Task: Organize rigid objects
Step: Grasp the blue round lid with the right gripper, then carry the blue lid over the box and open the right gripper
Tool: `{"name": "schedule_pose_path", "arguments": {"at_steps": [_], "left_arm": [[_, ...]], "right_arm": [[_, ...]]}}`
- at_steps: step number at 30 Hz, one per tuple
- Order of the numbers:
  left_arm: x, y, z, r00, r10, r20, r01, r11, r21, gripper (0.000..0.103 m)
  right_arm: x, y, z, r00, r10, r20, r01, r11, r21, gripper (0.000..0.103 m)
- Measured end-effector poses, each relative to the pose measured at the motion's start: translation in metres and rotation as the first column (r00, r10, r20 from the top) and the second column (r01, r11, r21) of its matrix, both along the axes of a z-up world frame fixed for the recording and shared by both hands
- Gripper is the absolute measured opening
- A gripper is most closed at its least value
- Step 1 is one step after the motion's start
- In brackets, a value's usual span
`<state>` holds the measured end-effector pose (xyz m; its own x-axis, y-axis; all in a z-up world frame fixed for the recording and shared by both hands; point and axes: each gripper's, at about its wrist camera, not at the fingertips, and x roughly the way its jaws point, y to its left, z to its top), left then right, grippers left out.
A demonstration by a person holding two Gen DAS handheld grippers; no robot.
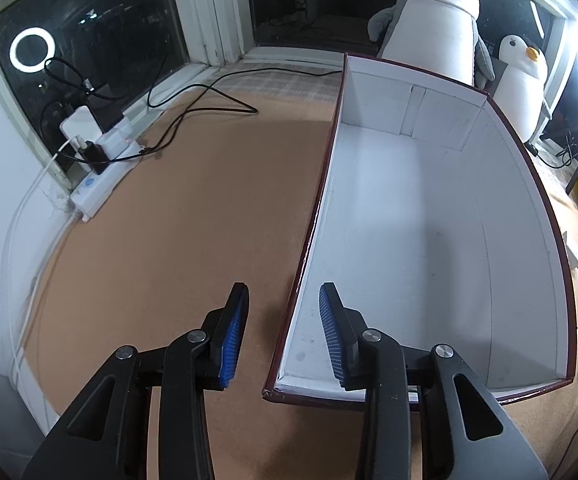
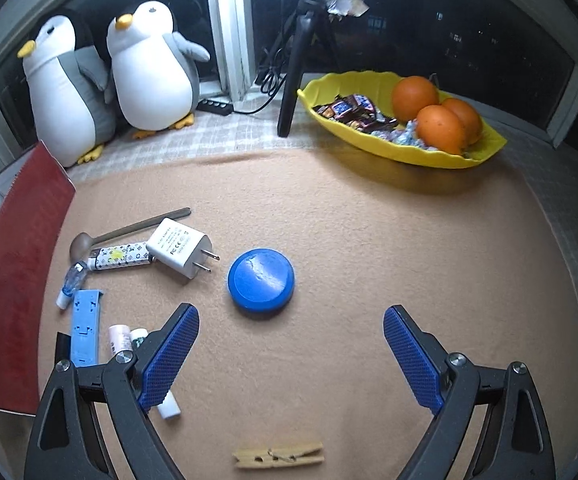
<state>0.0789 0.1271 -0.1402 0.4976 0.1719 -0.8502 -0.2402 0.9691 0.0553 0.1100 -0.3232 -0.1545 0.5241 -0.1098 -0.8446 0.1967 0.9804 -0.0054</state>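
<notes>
The left gripper (image 1: 283,334), jaws apart, straddles the smooth white box (image 1: 409,208) wall; the right gripper (image 2: 291,354), spread wide, is held near the round blue lid (image 2: 261,280) on bare felt

Charger (image 2: 179,251) print: illegible.

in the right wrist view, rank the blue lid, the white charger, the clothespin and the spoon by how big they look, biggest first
1. blue lid
2. white charger
3 and 4. spoon and clothespin: too close to rank. The spoon is longer but thin and partly hidden, while the clothespin lies nearer the camera, which makes it look larger.
</notes>
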Motion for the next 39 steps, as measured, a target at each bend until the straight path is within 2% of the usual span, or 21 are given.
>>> {"name": "schedule_pose_path", "arguments": {"at_steps": [4, 8, 11, 15, 19, 23, 33, 37, 39], "left_arm": [[0.001, 0.0, -0.002, 1.0, 0.005, -0.011, -0.005, 1.0, -0.007, 0.035], [0.001, 0.001, -0.002, 1.0, 0.008, -0.016, -0.008, 1.0, -0.006, 0.035], [0.0, 0.001, -0.002, 1.0, 0.009, -0.019, -0.009, 1.0, -0.006, 0.035], [0.0, 0.0, -0.003, 1.0, 0.01, -0.022, -0.01, 1.0, -0.003, 0.035], [0.001, 0.0, -0.003, 1.0, 0.012, -0.025, -0.012, 1.0, -0.003, 0.035], [0.001, 0.0, -0.003, 1.0, 0.01, -0.025, -0.01, 1.0, -0.004, 0.035], [0.001, 0.0, -0.004, 1.0, 0.005, -0.018, -0.005, 1.0, -0.004, 0.035], [0.0, 0.001, -0.002, 1.0, 0.002, -0.016, -0.003, 1.0, -0.002, 0.035], [0.001, 0.001, -0.002, 1.0, 0.001, -0.014, -0.001, 1.0, -0.002, 0.031]], "right_arm": [[0.018, 0.006, -0.012, 0.999, 0.023, -0.025, -0.023, 1.0, -0.02, 0.091], [0.036, 0.006, -0.026, 0.997, 0.033, -0.068, -0.034, 0.999, -0.012, 0.077], [0.044, 0.003, -0.035, 0.995, 0.027, -0.093, -0.029, 0.999, -0.014, 0.075], [0.051, 0.002, -0.043, 0.992, 0.037, -0.117, -0.037, 0.999, 0.0, 0.063], [0.052, 0.005, -0.047, 0.99, 0.05, -0.133, -0.05, 0.999, 0.003, 0.058], [0.055, 0.008, -0.045, 0.989, 0.064, -0.135, -0.064, 0.998, 0.008, 0.046], [0.046, 0.006, -0.041, 0.99, 0.055, -0.132, -0.055, 0.998, 0.0, 0.046], [0.034, 0.001, -0.031, 0.993, 0.043, -0.111, -0.043, 0.999, 0.005, 0.046], [0.028, 0.002, -0.02, 0.995, 0.048, -0.091, -0.048, 0.999, 0.007, 0.046]]}}
